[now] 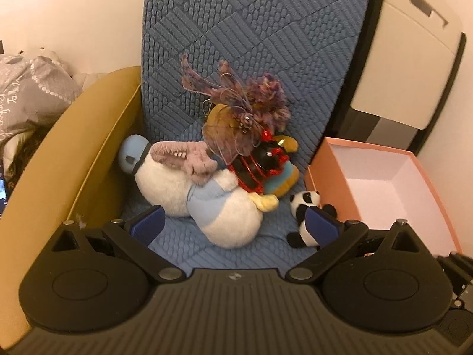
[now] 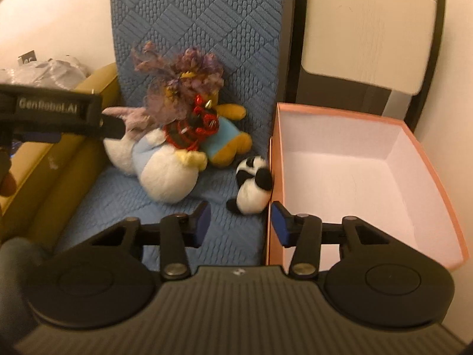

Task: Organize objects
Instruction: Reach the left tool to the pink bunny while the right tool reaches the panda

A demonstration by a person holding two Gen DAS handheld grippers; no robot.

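Observation:
A pile of toys lies on a blue quilted seat (image 1: 183,248): a white duck plush (image 1: 224,216) in pale blue, a yellow bear plush (image 1: 280,174), a red bead toy (image 1: 254,171) and a purple winged doll (image 1: 245,103). A small panda plush (image 1: 304,207) lies beside an open pink box (image 1: 384,183), empty inside. My left gripper (image 1: 233,227) is open and empty, above the duck and panda. My right gripper (image 2: 241,224) is open and empty, just short of the panda (image 2: 254,183), its right finger over the box's wall (image 2: 273,159).
A mustard armrest (image 1: 59,162) bounds the seat on the left, with grey bedding (image 1: 32,91) beyond. The blue quilted backrest (image 1: 254,29) stands behind the toys. A white and black cabinet (image 2: 363,29) stands behind the box. The left gripper's body (image 2: 53,112) crosses the right view's left side.

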